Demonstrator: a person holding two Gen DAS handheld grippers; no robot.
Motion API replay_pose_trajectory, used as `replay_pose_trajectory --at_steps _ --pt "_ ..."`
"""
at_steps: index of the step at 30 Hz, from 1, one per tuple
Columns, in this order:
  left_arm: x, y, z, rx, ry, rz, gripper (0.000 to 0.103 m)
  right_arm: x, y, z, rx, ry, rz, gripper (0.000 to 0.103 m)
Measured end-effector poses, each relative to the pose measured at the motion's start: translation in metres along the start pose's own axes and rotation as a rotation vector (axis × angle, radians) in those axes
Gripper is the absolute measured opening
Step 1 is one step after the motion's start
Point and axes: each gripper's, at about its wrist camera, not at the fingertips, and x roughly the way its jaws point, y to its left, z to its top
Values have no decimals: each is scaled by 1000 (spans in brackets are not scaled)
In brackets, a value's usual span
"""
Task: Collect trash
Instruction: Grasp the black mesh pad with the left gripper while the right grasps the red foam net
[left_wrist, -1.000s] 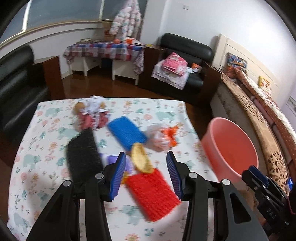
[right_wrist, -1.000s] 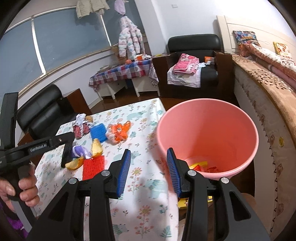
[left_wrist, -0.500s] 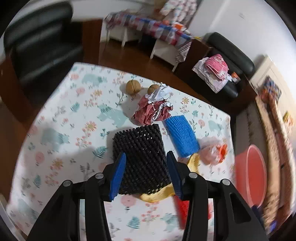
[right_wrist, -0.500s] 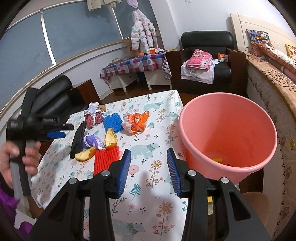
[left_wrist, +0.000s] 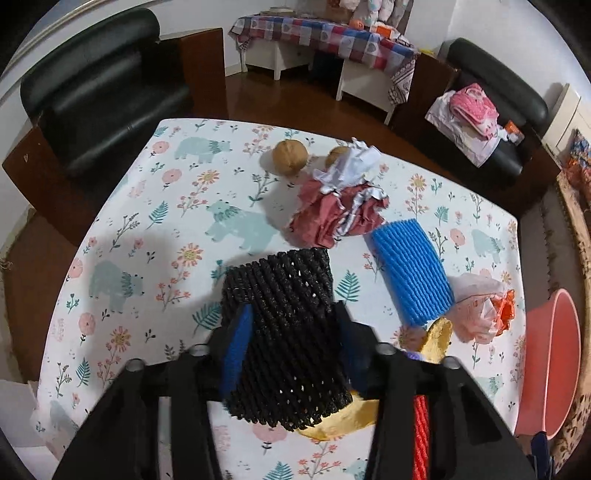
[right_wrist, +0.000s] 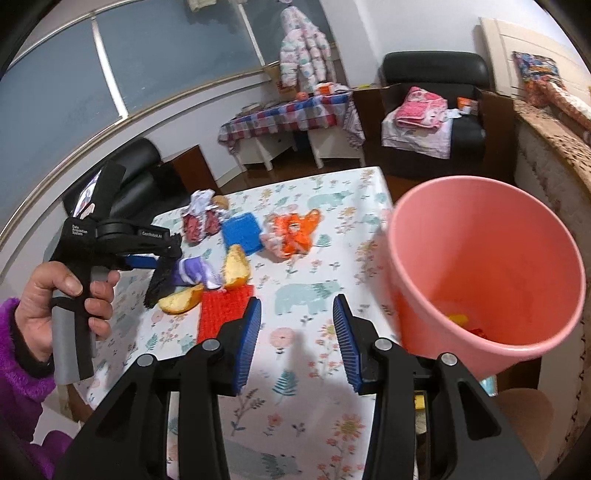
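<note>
A black foam net (left_wrist: 280, 295) lies on the floral tablecloth (left_wrist: 147, 221). My left gripper (left_wrist: 291, 332) is closing on it: both blue pads touch its sides and pinch it narrower. From the right wrist view, a hand holds the left gripper (right_wrist: 162, 258) over the net (right_wrist: 157, 284). Around it lie a blue foam net (left_wrist: 410, 273), a red foam net (right_wrist: 221, 310), orange peels (right_wrist: 181, 301), a purple wrapper (right_wrist: 195, 271), a crumpled red-and-white wrapper (left_wrist: 336, 214) and an orange-and-pink bag (right_wrist: 291, 236). My right gripper (right_wrist: 297, 332) hangs open and empty beside the pink bucket (right_wrist: 498, 258).
Two walnuts (left_wrist: 290, 157) sit at the table's far side. The bucket (left_wrist: 550, 369) stands off the table's right edge with some scraps in its bottom. Black armchairs (left_wrist: 103, 74) and a checked side table (left_wrist: 321, 33) stand beyond the table.
My left gripper swung left from the red net to the black one, tipped downward, and its jaws narrowed onto it. The right gripper drifted slightly, and the bucket now sits further right in its view.
</note>
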Motion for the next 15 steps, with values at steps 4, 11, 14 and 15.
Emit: replay_pose_trajectory --at_steps 4,11,14,15 --pt "-4 21 -1 -37 -7 -42 20 13 13 3 -19 38 56 41" --pt "-21 43 -12 -8 -47 -144 19 46 36 2 -17 153 128 41" --pt "-27 46 -16 20 -69 -155 19 65 41 0 6 222 127 41" --pt "-29 47 -17 25 -75 -158 19 69 43 -1 8 232 122 41"
